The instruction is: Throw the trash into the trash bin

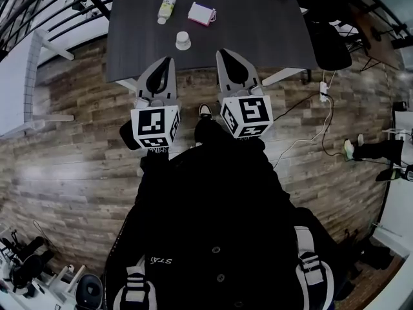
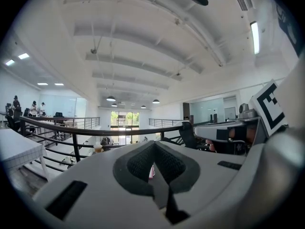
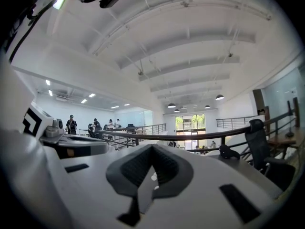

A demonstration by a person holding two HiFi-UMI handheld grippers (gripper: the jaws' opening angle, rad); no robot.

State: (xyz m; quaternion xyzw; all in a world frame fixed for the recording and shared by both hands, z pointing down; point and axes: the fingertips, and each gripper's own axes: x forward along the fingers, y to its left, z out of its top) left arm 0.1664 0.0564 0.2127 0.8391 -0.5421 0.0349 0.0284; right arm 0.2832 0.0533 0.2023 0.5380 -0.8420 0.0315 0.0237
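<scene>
Open mezzanine office, daylit.
Grey-brown wood-plank floor under a dark grey rectangular table; black metal railing, white ribbed ceiling, bright far windows.

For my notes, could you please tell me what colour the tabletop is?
The tabletop is dark grey, seen best in the head view.

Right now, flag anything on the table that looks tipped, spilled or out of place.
The bottle appears to lie on its side on the dark table; no spill shows. The small white item and pink packet near it look ordinary.
</scene>
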